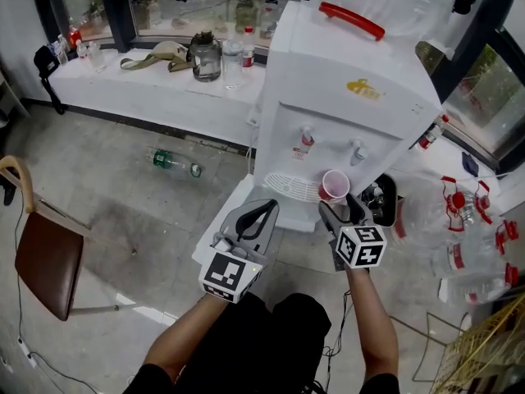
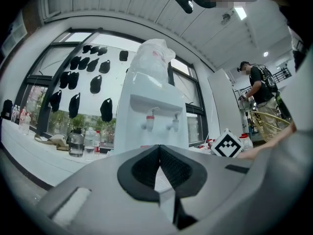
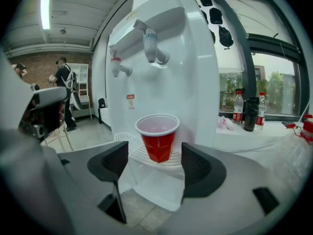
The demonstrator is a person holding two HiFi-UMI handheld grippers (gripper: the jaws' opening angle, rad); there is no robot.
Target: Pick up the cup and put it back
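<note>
A red cup (image 1: 334, 185) (image 3: 157, 136) stands upright on the white drip tray (image 1: 287, 187) (image 3: 128, 140) of a water dispenser (image 1: 344, 97) (image 3: 166, 72), below the blue tap. My right gripper (image 1: 343, 208) (image 3: 155, 160) is open just in front of the cup. Its pads stand wide on either side and touch nothing; the cup is a little beyond the fingertips. My left gripper (image 1: 261, 212) (image 2: 159, 148) is shut and empty, held left of the right one and pointing at the dispenser (image 2: 154, 106).
A green bottle (image 1: 174, 162) lies on the floor to the left. A brown chair (image 1: 45, 261) stands at far left. Several plastic bottles (image 1: 476, 220) crowd the right side. The window ledge (image 1: 123, 80) behind carries a jar and bottles. A person (image 2: 257, 89) stands far off.
</note>
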